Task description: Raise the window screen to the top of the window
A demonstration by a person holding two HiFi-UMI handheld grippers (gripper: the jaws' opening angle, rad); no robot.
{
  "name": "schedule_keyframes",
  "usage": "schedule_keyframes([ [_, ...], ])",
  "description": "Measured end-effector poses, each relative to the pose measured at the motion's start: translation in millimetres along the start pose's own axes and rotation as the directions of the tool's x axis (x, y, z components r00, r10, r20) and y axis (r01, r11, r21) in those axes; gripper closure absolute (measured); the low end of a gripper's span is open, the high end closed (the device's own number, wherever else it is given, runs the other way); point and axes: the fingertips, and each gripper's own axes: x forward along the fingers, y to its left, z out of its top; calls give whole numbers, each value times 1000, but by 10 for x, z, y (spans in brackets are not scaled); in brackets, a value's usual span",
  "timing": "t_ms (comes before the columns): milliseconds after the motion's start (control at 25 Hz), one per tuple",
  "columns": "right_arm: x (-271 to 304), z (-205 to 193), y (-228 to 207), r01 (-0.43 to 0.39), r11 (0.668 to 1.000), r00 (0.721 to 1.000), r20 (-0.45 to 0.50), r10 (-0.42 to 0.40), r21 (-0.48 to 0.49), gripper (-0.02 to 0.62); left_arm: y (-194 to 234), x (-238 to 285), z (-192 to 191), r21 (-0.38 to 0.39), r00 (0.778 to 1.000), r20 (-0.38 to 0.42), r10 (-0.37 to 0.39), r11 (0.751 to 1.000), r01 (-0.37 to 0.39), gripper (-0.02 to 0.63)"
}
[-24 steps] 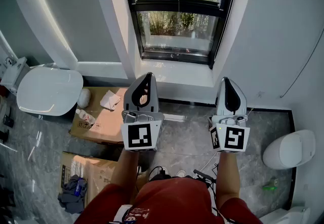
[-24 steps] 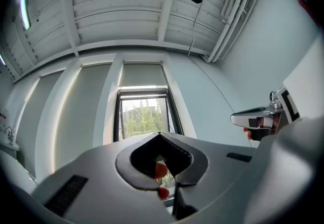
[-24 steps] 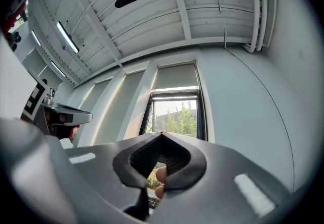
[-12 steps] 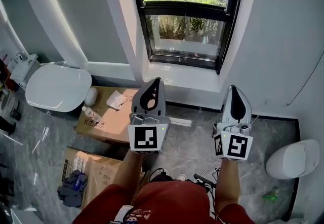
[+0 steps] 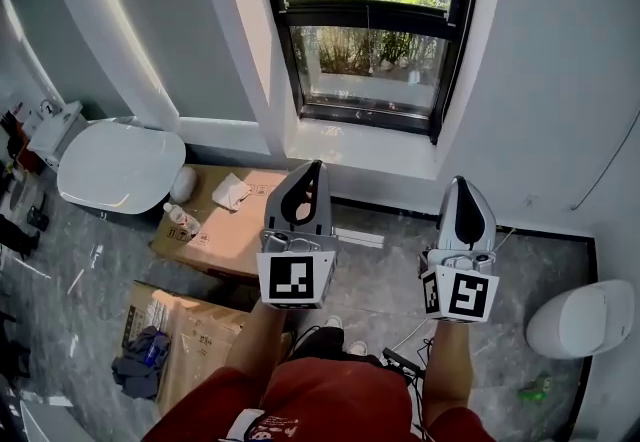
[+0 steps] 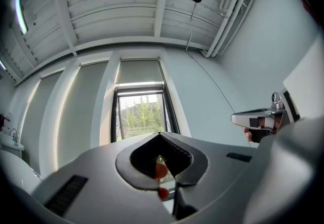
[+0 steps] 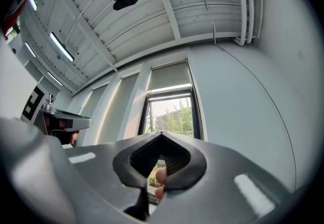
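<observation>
Facing window, hand-held grippers tilted up, closed

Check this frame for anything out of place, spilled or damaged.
Clutter, no damage: a cardboard box lies on the floor below the window with a crumpled white wad and a tipped bottle on it; a second box nearer has bundled dark cloth against it. No spill visible.

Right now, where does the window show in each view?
Head view: window at top centre, running off the upper edge.
Left gripper view: window mid-picture, slightly left of centre.
Right gripper view: window mid-picture, near centre.
Shared landmark: greenery behind the glass.
</observation>
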Motion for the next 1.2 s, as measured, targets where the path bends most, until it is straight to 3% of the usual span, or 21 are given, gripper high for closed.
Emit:
schedule_keyframes([
  [400,313,-169,-23,-6,999,1000,-7,6,-48,586,131,318,-197,-16,1000,11,-7,1000,7,601],
  [920,1481,-712,-4,-12,996,999,-43,8,-91,586,782,1379,-694,-73,1000,25,12,997,-10,601],
  [1200,2157,-965,151,-7,995,998,-63,1,-103,586,1214,1897,-937,-106,1000,-9,6,994,-7,601],
])
